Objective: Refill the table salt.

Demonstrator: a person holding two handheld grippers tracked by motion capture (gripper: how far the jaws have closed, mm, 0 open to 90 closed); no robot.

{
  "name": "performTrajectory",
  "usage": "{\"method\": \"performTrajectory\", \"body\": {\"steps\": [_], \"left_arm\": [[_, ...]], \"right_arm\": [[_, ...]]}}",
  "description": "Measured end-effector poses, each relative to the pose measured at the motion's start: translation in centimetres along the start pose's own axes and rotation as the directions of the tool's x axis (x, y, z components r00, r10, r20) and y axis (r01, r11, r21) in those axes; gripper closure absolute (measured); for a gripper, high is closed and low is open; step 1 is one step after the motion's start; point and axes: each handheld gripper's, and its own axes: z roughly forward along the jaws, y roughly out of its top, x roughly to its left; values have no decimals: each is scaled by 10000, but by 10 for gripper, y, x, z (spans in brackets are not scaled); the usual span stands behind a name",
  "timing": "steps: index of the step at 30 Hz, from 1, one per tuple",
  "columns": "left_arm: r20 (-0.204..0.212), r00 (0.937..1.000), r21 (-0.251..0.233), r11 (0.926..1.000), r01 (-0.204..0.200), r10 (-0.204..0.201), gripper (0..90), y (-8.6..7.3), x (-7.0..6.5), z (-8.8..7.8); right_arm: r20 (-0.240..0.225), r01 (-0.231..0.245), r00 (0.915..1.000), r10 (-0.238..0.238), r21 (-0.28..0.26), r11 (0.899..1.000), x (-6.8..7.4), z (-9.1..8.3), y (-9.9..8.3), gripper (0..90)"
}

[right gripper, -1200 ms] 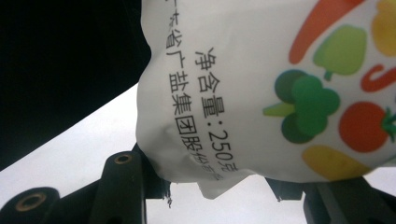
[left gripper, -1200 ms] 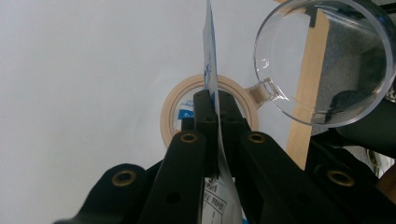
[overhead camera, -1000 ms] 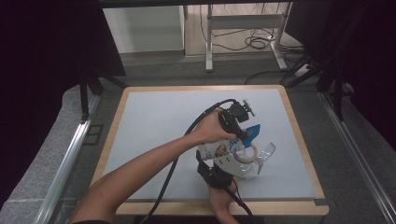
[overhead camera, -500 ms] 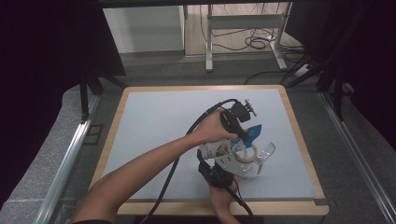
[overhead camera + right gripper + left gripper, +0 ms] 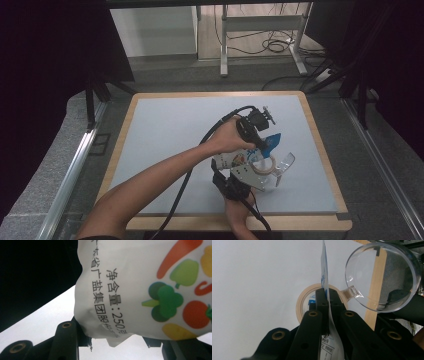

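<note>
We see the white bag (image 5: pixel 239 161) with printed vegetables held above the surface (image 5: pixel 165 135), toward its near right corner, gripped from both ends. The left gripper (image 5: pixel 326 296) is clenched on the bag's thin sealed edge, its jaws pinched tight. The right gripper (image 5: pixel 117 340) grasps the bag's opposite end, apparently by the bottom fold, though that contact is partly hidden. Beneath the bag lie a roll of tape (image 5: pixel 302 302) and a clear measuring cup (image 5: pixel 384 277), just beside each other.
</note>
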Motion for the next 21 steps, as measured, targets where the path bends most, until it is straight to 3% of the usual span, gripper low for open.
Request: {"method": "performTrajectory", "body": {"steps": [21], "left_arm": [[-42, 10000, 131, 9999, 19, -18, 900, 0, 1, 2]], "right_arm": [[-19, 67, 10000, -67, 9, 10000, -1, 2, 0, 510]]}}
